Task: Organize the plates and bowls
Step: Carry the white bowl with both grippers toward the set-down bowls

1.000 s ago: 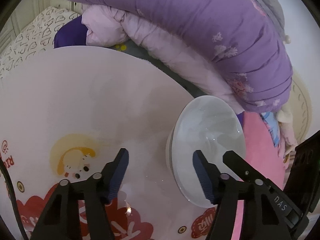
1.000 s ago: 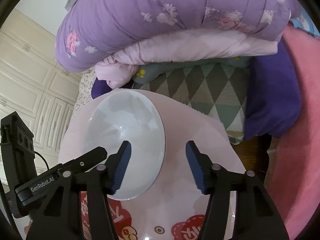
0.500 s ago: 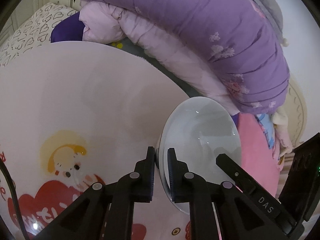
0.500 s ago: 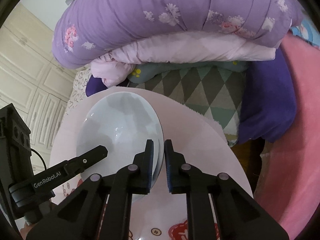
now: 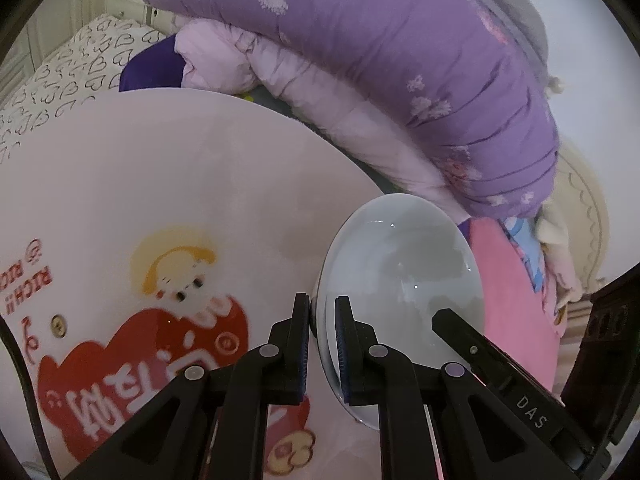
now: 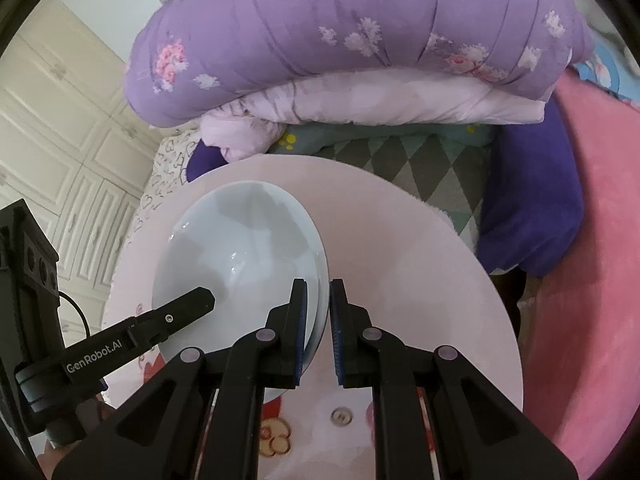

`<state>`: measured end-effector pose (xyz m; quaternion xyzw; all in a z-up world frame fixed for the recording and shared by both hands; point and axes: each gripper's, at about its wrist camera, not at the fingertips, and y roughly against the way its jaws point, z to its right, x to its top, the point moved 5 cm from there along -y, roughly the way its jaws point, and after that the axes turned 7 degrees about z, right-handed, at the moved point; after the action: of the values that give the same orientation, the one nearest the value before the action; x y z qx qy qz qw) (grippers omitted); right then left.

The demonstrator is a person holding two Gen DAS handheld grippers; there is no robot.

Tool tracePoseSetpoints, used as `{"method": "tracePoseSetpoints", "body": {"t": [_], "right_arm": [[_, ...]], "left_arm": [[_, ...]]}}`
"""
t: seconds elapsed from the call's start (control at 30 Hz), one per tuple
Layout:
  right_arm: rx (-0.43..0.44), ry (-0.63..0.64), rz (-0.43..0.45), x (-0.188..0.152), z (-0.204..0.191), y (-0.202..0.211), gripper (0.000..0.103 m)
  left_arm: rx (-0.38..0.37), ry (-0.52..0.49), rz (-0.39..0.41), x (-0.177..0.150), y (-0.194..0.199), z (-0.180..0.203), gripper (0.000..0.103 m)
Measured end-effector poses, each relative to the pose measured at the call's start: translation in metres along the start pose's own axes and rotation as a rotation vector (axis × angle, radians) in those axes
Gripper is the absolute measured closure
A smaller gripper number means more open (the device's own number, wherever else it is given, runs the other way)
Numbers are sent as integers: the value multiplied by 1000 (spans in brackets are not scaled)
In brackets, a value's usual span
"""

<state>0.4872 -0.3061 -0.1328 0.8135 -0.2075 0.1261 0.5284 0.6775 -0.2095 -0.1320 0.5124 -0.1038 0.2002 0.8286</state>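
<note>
A bed fills the back of both views, piled with a rolled purple quilt with a flower print lying on a pale pink quilt. Under these lie a grey-and-green diamond-patterned cover, a dark purple cushion and, to the right, a bright pink fleece blanket. Cream panelled wardrobe doors stand at the far left of the right wrist view, and a white sheet with black heart outlines shows beyond the desk.

The round pale pink desk sits in front of the bedding. Its top carries a cartoon print with a red heart shape, a yellow-haired figure and red lettering.

A pale blue glazed ceramic bowl is near the desk's right edge in the left wrist view, tilted, its hollow facing the cameras. Whether its base touches the desk cannot be told.

The left tool pinches the bowl's left rim between its blue-padded fingers. The right tool pinches the opposite rim in the same way, its fingers closed on the thin edge.
</note>
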Motion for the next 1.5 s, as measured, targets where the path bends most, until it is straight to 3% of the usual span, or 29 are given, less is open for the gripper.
{"method": "tracePoseSetpoints", "body": {"t": [0.63,1.07,1.5], "right_arm": [[-9,78,108,-43,-51,99,92],[-47,139,117,-88,-54,143,92],[-53,159,103,-139,-47,163,92]], "left_arm": [[-53,-89,105,-62,153,3,95],[-42,-196,87,-113,197,21,95],[-38,-224,65,-166,215,17,95]]}}
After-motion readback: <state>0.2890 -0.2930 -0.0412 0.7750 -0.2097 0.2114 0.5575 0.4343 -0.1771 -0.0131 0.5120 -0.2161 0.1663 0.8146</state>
